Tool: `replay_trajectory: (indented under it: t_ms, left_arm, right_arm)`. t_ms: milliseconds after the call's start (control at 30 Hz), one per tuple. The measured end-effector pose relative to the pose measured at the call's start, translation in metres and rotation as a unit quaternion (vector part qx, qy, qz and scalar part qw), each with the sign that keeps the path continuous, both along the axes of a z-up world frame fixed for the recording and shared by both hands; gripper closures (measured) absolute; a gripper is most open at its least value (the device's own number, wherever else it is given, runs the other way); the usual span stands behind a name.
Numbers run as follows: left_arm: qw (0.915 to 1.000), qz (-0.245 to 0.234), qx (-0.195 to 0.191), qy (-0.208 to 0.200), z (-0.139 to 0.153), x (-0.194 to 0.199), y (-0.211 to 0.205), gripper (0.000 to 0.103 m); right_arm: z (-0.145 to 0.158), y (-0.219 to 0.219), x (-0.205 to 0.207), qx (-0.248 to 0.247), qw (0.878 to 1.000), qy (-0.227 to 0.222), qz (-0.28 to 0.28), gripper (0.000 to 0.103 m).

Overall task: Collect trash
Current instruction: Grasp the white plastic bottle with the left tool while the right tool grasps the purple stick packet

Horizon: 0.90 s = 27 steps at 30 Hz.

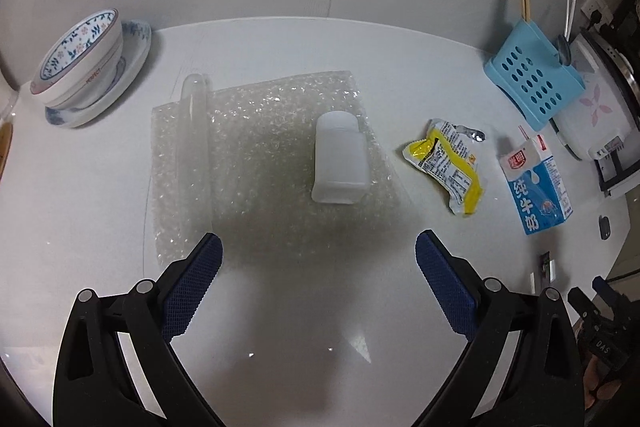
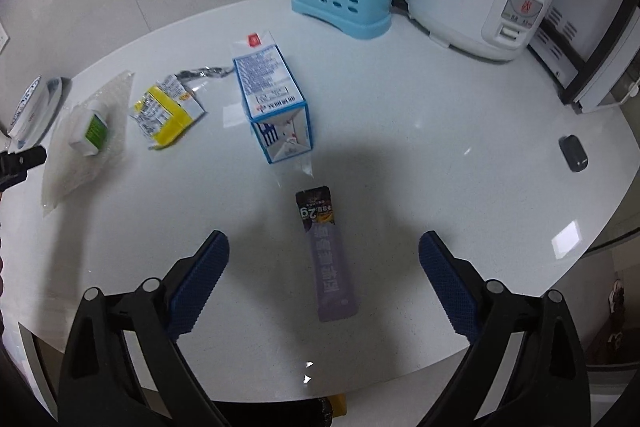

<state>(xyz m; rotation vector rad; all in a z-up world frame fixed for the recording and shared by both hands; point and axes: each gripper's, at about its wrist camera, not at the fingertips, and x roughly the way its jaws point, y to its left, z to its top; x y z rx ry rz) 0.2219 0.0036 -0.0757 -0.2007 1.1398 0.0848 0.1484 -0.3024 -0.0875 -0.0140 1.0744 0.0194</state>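
**Trash spread over glossy white worktop**

A flat purple foil sachet point(image 2: 329, 254) marked "2g" lies between the right gripper point(image 2: 323, 258)'s wide-apart fingers. Beyond stands a blue-white cardboard milk carton point(image 2: 273, 100), then a crumpled yellow wrapper point(image 2: 166, 115). The left gripper point(image 1: 319, 251), jaws spread, faces a frosted plastic bottle point(image 1: 338, 158) lying on bubble wrap point(image 1: 256, 131).

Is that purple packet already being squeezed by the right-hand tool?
No, the right tool is wide open, and the purple packet lies flat on the table between its fingers, untouched.
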Motion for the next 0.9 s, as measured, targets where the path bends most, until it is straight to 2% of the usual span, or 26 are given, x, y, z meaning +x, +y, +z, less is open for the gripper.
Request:
replay_trajectory:
  t_ms: [300,467,533,733,800,900]
  left_arm:
    - [0.9993,-0.009,-0.008,0.035,-0.036,0.055,-0.002,0.008]
    - [0.9986,-0.016,-0.002,0.051,-0.047,0.072,-0.007,0.01]
    - [0.9984,-0.017,-0.004,0.054,-0.05,0.075,-0.009,0.012]
    - [0.9976,-0.029,-0.007,0.062,-0.056,0.082,-0.016,0.028]
    - [0.9975,-0.029,-0.004,0.064,-0.057,0.083,-0.017,0.033]
    - [0.9974,-0.034,0.004,0.063,-0.057,0.085,-0.019,0.046]
  right_arm:
    - [-0.025,-0.013,0.016,0.018,0.999,0.042,-0.02,0.024]
    - [-0.038,-0.015,0.028,0.03,0.997,0.072,-0.027,0.04]
    - [-0.042,-0.012,0.032,0.029,0.996,0.082,-0.026,0.041]
    - [-0.051,-0.007,0.036,0.027,0.994,0.099,-0.025,0.051]
    - [-0.05,-0.007,0.037,0.029,0.994,0.099,-0.026,0.058]
    - [-0.049,-0.003,0.038,0.018,0.994,0.1,-0.028,0.076]
